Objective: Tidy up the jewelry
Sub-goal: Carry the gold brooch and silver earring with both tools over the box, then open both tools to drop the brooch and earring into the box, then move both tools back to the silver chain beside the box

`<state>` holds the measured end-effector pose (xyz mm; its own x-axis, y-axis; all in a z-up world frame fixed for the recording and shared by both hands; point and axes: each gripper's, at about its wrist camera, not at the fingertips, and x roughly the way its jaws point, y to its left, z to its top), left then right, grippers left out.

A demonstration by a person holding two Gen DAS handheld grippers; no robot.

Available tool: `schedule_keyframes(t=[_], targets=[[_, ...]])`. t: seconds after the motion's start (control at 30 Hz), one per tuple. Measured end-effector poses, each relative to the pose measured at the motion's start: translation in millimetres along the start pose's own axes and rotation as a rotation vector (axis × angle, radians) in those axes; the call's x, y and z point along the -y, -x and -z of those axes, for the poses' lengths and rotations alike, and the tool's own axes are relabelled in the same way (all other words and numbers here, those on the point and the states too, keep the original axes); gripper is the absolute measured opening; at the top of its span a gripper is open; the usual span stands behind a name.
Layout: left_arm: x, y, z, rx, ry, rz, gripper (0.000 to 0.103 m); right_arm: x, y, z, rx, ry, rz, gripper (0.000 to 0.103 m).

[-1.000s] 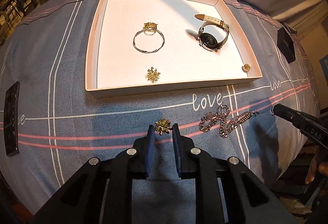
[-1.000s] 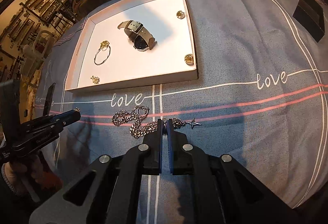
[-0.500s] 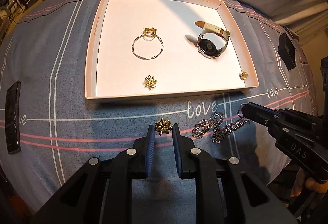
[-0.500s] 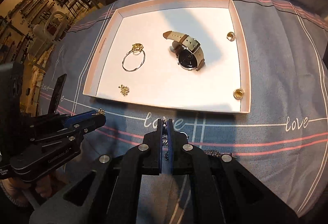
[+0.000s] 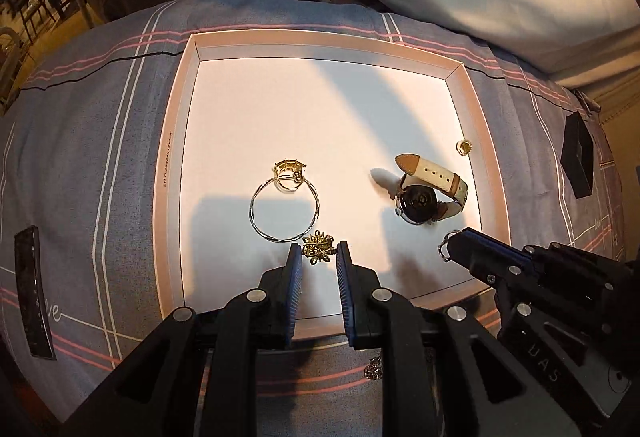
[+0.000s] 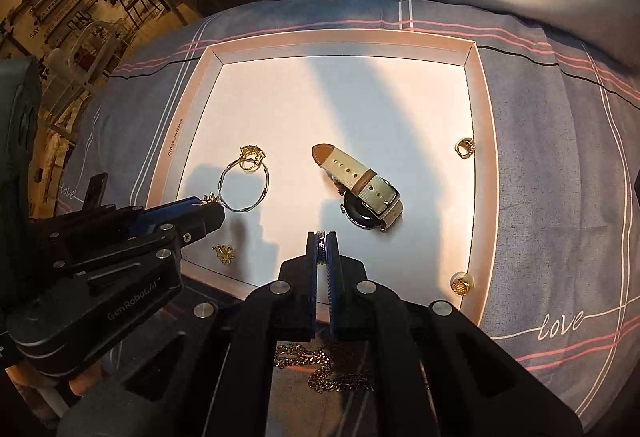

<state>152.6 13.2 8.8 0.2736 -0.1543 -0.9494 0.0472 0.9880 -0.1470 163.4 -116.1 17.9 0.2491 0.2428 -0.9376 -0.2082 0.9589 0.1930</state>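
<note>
In the tray, the bangle lies left of the watch; a ring behind

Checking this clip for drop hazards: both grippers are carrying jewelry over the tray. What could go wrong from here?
1. The chain hangs slack below the right gripper and could catch on the near wall of the tray.
2. The gold flower piece sits at the very tips of the left gripper's jaws. It might slip out and land on the bangle.
</note>
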Motion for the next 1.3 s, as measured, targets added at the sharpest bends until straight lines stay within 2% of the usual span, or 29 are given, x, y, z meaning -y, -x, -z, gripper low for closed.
schedule_keyframes(t=[0.33, 0.43, 0.5, 0.53, 0.57, 0.6, 0.63, 1.03, 1.07, 1.13, 1.3], targets=[[-5, -8, -15, -0.008, 0.022, -0.007, 0.018, 1, -7, -6, -0.030, 0.022, 0.018, 0.005], [-5, -10, -22, -0.011, 0.026, -0.016, 0.018, 3, -9, -8, -0.038, 0.025, 0.058, 0.008], [-6, -9, -26, -0.009, 0.039, -0.042, 0.045, 5, -8, -9, -0.032, 0.027, 0.074, 0.013], [-7, -6, -28, 0.012, 0.047, -0.063, 0.069, 6, -7, -9, -0.027, 0.026, 0.081, 0.021], [-8, -2, -29, 0.036, 0.053, -0.068, 0.072, 7, -5, -8, -0.020, 0.024, 0.088, 0.026], [-9, -1, -31, 0.037, 0.053, -0.060, 0.072, 9, -3, -7, -0.010, 0.021, 0.096, 0.037], [-10, 0, -33, 0.031, 0.053, -0.056, 0.072, 11, -1, -5, -0.004, 0.017, 0.097, 0.040], [-19, 6, -6, 0.016, 0.051, -0.059, 0.076, 27, 8, 31, -0.014, -0.029, 0.094, 0.041], [-19, 6, -3, 0.014, 0.052, -0.059, 0.076, 28, 11, 35, -0.009, -0.038, 0.089, 0.042], [-21, 8, 3, 0.009, 0.054, -0.051, 0.077, 30, 18, 47, 0.008, -0.052, 0.084, 0.052], [-15, 21, 29, 0.013, 0.020, -0.025, 0.081, 44, 23, 89, -0.012, -0.088, 0.083, 0.054]])
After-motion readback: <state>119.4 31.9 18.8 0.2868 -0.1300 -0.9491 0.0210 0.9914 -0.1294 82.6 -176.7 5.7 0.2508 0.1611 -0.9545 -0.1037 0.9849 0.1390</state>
